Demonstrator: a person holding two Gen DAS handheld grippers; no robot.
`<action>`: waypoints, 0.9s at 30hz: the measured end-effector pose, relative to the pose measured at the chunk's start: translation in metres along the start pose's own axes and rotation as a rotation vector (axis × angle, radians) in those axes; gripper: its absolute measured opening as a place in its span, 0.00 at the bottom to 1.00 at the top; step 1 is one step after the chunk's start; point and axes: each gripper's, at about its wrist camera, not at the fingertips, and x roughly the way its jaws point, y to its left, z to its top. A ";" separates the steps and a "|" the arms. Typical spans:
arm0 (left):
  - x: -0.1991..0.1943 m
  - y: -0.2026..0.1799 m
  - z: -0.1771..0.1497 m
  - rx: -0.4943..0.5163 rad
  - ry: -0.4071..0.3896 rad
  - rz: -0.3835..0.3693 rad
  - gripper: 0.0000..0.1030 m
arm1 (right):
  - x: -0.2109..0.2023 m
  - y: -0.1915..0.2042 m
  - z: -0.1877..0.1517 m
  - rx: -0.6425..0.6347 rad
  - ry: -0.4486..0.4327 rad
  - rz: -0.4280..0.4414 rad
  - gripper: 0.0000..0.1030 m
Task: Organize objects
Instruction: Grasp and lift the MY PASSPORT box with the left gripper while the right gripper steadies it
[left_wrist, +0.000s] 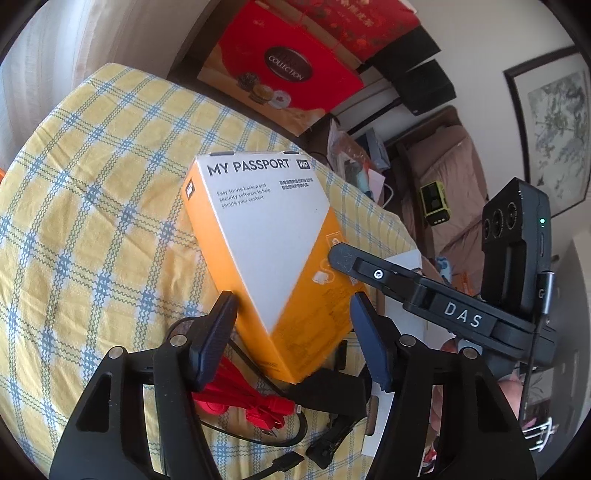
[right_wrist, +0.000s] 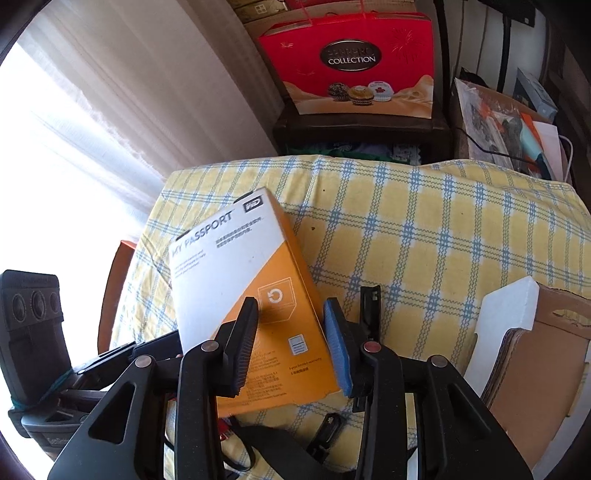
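Note:
A white and orange "MY PASSPORT" box (left_wrist: 273, 236) is held tilted above the checked tablecloth. My left gripper (left_wrist: 291, 328) is shut on the box's near lower end, one pad on each side. My right gripper (right_wrist: 291, 332) is also shut on the same box (right_wrist: 240, 280), across its orange end. The right gripper's finger (left_wrist: 354, 260) shows in the left wrist view, lying on the box's orange face. The left gripper's body (right_wrist: 33, 332) shows at the left of the right wrist view.
Under the box lie red cables (left_wrist: 240, 402), black cables (left_wrist: 288, 435) and a small black clip (right_wrist: 325, 432). A white and brown cardboard box (right_wrist: 535, 350) stands at the right. A red chocolate gift bag (right_wrist: 354, 66) stands behind the yellow checked table (right_wrist: 424, 229).

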 end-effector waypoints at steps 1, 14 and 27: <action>-0.005 -0.004 0.000 0.011 -0.010 0.002 0.58 | -0.002 0.003 -0.002 -0.008 -0.002 -0.008 0.36; -0.051 -0.062 -0.013 0.097 -0.074 -0.072 0.58 | -0.096 0.020 -0.020 -0.041 -0.152 -0.032 0.33; -0.041 -0.154 -0.060 0.261 -0.019 -0.171 0.58 | -0.185 -0.029 -0.090 0.059 -0.268 -0.116 0.33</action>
